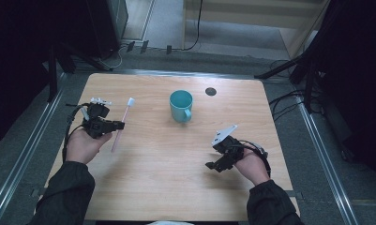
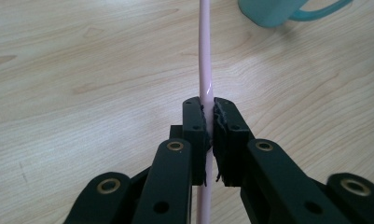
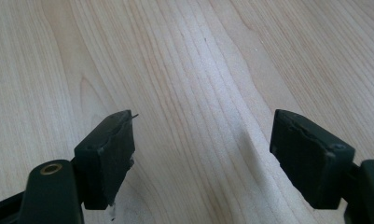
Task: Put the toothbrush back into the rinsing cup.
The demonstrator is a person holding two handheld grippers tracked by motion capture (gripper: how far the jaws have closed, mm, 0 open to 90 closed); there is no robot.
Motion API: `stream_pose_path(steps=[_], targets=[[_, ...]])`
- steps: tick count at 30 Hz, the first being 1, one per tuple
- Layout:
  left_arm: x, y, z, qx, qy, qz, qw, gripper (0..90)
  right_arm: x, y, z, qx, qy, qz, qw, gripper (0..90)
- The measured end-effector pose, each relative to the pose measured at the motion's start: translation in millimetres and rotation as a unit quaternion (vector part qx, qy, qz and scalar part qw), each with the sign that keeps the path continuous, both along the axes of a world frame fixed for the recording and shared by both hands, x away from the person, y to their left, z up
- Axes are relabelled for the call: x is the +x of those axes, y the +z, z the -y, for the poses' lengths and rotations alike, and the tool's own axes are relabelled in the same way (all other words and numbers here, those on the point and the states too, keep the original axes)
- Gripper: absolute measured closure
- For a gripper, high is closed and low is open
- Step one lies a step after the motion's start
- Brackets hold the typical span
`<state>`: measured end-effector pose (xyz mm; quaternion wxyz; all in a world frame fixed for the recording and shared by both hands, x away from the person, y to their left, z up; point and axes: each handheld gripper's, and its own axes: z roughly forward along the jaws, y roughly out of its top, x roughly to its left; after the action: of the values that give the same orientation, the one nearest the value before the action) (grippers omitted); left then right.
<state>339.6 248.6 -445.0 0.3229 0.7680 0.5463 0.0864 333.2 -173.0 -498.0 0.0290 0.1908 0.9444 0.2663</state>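
1. We hold the slim pink plastic toothbrush with its white bristle head (image 1: 122,122) in our left claw (image 1: 119,125), whose jaws are pressed together on the handle partway along; in the left gripper view the pink shaft (image 2: 205,70) runs straight up between them.
2. The toothbrush sits at the left of the pale wooden worktop (image 1: 153,183), head pointing away from us; whether its far end rests on the wood or is lifted clear is hard to judge from above.
3. Our right claw (image 1: 213,166) hangs above the right side of the worktop with its jaws wide apart and nothing between them, only bare wood grain (image 3: 198,93) below.
4. The likely goal is the teal ceramic mug with a handle (image 1: 181,106), standing upright near the middle, well apart from both claws.
5. To do this well, we should keep the grip square, raise the brush, tip it upright and lower it past the rim without knocking the mug.
6. Around the worktop we see grey floor, metal rails (image 1: 21,164), trailing cables and dark stands.
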Motion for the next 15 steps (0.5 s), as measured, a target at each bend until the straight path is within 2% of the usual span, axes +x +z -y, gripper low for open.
stream_pose_path(steps=[2, 4, 5, 6, 7, 10, 11, 12, 14, 15], targets=[[-1.3, -0.3, 3.8, 0.003, -0.008, 0.008, 0.9999, 83.9, 0.0, 0.1, -0.1, 0.0, 0.001, 0.0, 1.0, 21.9], [-2.1, 1.2, 5.8, -0.005, -0.011, 0.015, 0.9998, 83.9, -0.1, 0.3, 0.0, 0.001, 0.0, 0.001, 1.0, 21.9], [-3.9, 4.2, 8.3, -0.012, -0.013, 0.03, 0.9994, 83.9, -0.1, 0.3, 0.1, 0.001, 0.0, 0.001, 1.0, 21.9], [-3.9, 4.2, 8.3, -0.012, -0.013, 0.03, 0.9994, 83.9, -0.1, 0.3, 0.1, 0.001, 0.0, 0.001, 1.0, 21.9], [-5.1, 5.9, 9.7, -0.013, -0.014, 0.04, 0.999, 83.9, -0.1, 0.3, 0.1, 0.001, 0.0, 0.001, 1.0, 21.9], [-8.6, 10.1, 14.5, -0.018, -0.013, 0.074, 0.997, 83.9, -0.5, 0.4, -0.3, 0.001, 0.0, 0.001, 1.0, 21.9], [-10.8, 12.2, 17.4, -0.018, -0.012, 0.091, 0.9956, 83.9, -0.7, 0.5, -0.4, 0.001, -0.001, 0.001, 1.0, 21.9], [-10.8, 12.2, 17.4, -0.018, -0.012, 0.091, 0.9956, 83.9, -0.7, 0.5, -0.4, 0.001, -0.001, 0.001, 1.0, 21.9], [-12.2, 13.6, 19.9, -0.022, -0.012, 0.105, 0.9942, 83.9, -0.8, 0.6, -0.5, 0.001, 0.0, 0.002, 1.0, 21.9], [-12.1, 14.8, 21.9, -0.025, -0.012, 0.119, 0.9925, 83.9, -0.8, 0.8, -0.4, 0.003, 0.0, 0.002, 1.0, 21.9]])
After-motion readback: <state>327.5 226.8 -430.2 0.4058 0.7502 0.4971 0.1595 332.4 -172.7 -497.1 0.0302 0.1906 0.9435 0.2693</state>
